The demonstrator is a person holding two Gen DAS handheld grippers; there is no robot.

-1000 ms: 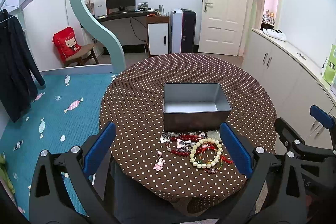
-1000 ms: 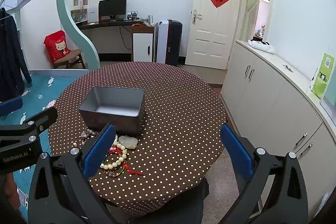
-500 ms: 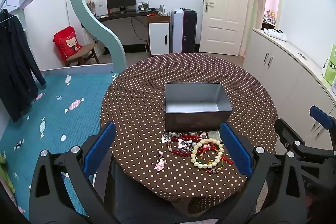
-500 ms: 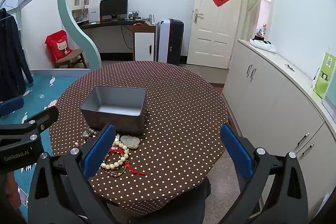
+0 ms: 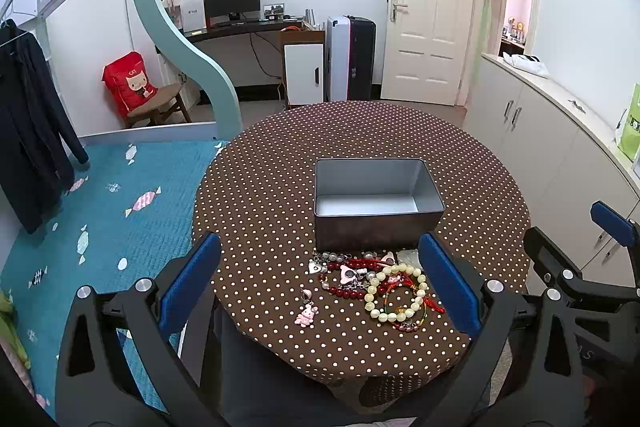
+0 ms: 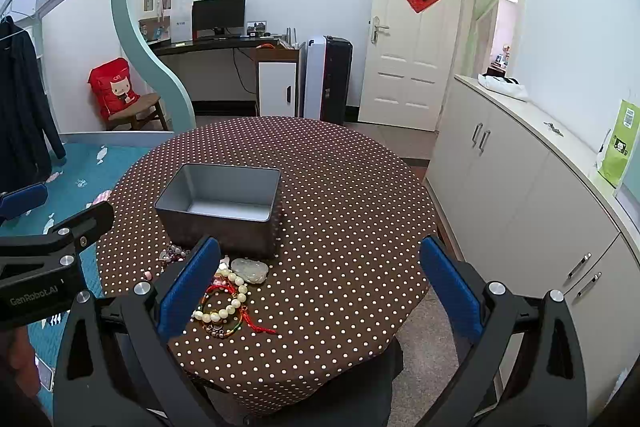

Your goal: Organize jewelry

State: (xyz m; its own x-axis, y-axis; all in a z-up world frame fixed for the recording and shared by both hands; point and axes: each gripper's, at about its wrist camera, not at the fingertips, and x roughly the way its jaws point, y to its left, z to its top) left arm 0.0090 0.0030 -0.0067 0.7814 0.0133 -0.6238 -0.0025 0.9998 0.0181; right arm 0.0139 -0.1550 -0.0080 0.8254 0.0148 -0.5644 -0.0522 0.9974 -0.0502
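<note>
An open grey metal box (image 5: 376,203) (image 6: 224,207) stands empty on the round dotted table (image 5: 280,187) (image 6: 352,195). In front of it lies a heap of jewelry: a pale bead bracelet (image 5: 394,293) (image 6: 226,303), red beads (image 5: 348,289), a pink bunny charm (image 5: 306,315) and a pale jade piece (image 6: 250,269). My left gripper (image 5: 320,285) hovers open above the near table edge, the heap between its blue fingers. My right gripper (image 6: 320,287) is open too, over the table's right front, with the heap by its left finger (image 6: 188,285).
White cabinets (image 6: 520,195) run along the right wall close to the table. A teal rug (image 5: 100,211) and a bunk frame (image 5: 192,67) are to the left. A desk, a suitcase and a shut door stand at the back. The other gripper's body shows at each view's edge.
Both views have drawn slightly closer to the table and the box. The jewelry and the box have not moved, and both grippers stay open.
</note>
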